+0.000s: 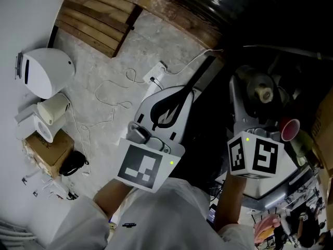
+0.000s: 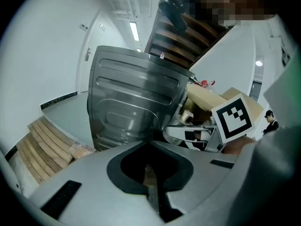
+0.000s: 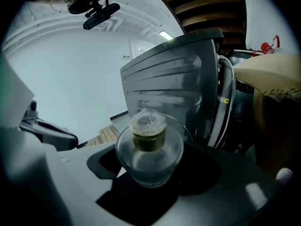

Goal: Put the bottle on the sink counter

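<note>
1. Panel of grey ribbed metal (image 3: 174,88) fills the space ahead of both tools; we cannot make out any sink counter, as the head view's right side is dark and cluttered
2. Left gripper (image 2: 150,171) has its jaws pressed together on nothing, just beside the right one
3. Right gripper (image 3: 150,180) is clamped on the clear round bottle with an olive-gold cap (image 3: 149,145); we see it nearly end-on, so its long axis runs along the jaws toward the panel, and we judge this hand must place it
</note>
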The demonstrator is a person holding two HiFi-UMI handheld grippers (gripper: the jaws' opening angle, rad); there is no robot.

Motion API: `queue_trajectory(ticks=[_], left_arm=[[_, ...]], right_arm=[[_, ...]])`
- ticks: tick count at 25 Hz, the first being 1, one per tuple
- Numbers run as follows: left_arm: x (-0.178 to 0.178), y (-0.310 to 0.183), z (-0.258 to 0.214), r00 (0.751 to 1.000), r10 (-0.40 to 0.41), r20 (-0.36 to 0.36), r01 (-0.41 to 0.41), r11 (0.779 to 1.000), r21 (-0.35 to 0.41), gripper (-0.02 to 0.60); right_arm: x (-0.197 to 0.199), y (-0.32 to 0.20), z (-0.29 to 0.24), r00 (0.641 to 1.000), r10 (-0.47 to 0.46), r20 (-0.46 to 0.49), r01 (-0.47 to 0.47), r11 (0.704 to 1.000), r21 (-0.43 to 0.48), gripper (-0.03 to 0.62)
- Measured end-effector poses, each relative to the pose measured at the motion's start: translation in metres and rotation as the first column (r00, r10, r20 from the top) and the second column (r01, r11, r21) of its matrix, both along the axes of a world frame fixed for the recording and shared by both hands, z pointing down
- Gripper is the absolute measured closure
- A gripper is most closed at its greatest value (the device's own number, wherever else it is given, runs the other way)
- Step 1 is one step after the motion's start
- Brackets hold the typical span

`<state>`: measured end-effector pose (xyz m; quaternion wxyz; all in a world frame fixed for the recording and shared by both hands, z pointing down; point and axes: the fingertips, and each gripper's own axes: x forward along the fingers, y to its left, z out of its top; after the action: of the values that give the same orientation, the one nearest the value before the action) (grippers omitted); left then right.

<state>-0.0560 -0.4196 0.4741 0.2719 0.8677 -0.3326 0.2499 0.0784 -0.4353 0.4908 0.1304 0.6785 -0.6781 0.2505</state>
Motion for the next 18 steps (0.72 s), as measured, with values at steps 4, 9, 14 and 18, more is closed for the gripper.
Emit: queue_trajectory(ticks=[4, 9, 14, 18], left_arm=[[-0.001, -0.003, 0.008, 1.0, -0.012, -0.002, 0.012, 1.0, -0.01, 0.575], [0.0, -0.004, 0.018, 1.0, -0.022, 0.002, 0.022, 0.999, -0.023, 0.575], [-0.001, -0.004, 0.026, 1.0, -0.03, 0.003, 0.03, 0.999, -0.038, 0.575], [-0.002, -0.004, 0.03, 0.999, -0.033, 0.006, 0.033, 0.998, -0.046, 0.575]], right_arm=[[0.002, -0.004, 0.015, 1.0, 0.012, 0.001, -0.012, 1.0, -0.024, 0.249], [0.004, -0.008, 0.029, 1.0, 0.013, -0.019, -0.014, 0.999, -0.046, 0.249], [0.004, -0.01, 0.041, 0.999, 0.007, -0.032, -0.01, 0.997, -0.07, 0.249], [0.004, -0.012, 0.044, 0.999, 0.005, -0.047, -0.009, 0.997, -0.072, 0.249]])
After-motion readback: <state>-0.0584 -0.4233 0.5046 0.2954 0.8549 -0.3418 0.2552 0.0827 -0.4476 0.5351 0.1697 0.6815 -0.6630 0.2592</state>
